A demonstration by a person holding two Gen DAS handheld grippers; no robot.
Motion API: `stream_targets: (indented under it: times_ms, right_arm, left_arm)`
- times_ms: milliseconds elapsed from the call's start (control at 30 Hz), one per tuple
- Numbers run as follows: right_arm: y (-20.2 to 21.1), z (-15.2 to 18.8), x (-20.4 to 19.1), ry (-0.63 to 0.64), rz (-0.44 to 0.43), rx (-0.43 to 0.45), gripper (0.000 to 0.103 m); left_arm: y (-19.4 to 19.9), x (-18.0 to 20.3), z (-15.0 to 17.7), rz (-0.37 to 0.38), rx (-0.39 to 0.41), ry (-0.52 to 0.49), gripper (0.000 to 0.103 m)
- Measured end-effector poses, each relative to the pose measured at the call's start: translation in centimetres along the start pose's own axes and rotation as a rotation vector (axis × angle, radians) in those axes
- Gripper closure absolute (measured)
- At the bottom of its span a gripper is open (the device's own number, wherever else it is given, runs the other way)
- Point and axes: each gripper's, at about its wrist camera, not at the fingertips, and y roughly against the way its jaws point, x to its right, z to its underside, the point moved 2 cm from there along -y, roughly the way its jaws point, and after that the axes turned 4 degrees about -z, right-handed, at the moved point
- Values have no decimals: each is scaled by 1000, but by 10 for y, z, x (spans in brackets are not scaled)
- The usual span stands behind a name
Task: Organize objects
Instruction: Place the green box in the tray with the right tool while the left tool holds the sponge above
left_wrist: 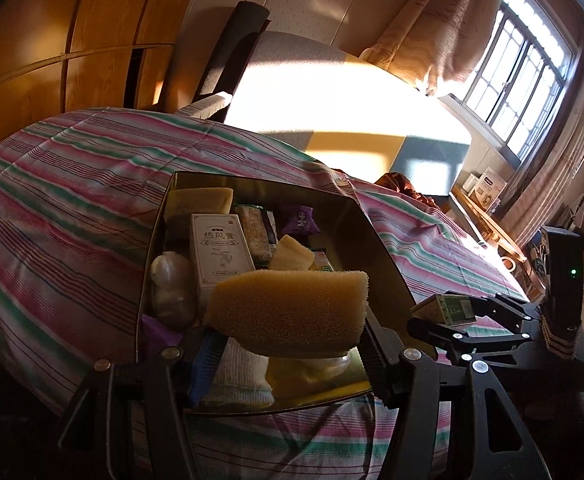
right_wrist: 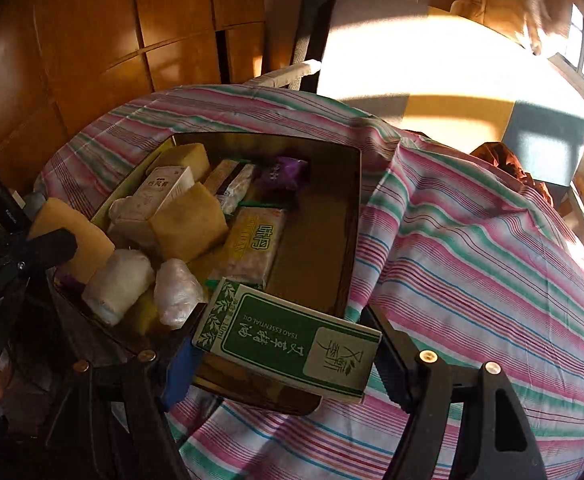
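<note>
Above striped bedding, fingers clamp sponge, box.

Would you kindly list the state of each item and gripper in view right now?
left gripper: shut on sponge
sponge: held above the tin
right gripper: shut on green box
green box: held over the tin's near edge
tin: open, partly filled, on the striped bedcover
white box: lying inside tin
</note>
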Motion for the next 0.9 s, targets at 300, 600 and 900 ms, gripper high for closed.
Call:
stream_targets:
  times_ms: [300, 600, 900]
  right_arm:
    - [-54, 7, -16, 67, -29, -160, 25]
    - [-31, 12, -9, -8, -77, -83, 18]
    - [-1, 18, 7, -88, -86, 12, 16]
  left_arm:
    - [2, -13, 1, -11, 2, 27, 41]
    - [-6, -1, 0, -11, -20, -2, 41]
    - [-22, 32, -13, -4, -24, -95, 41]
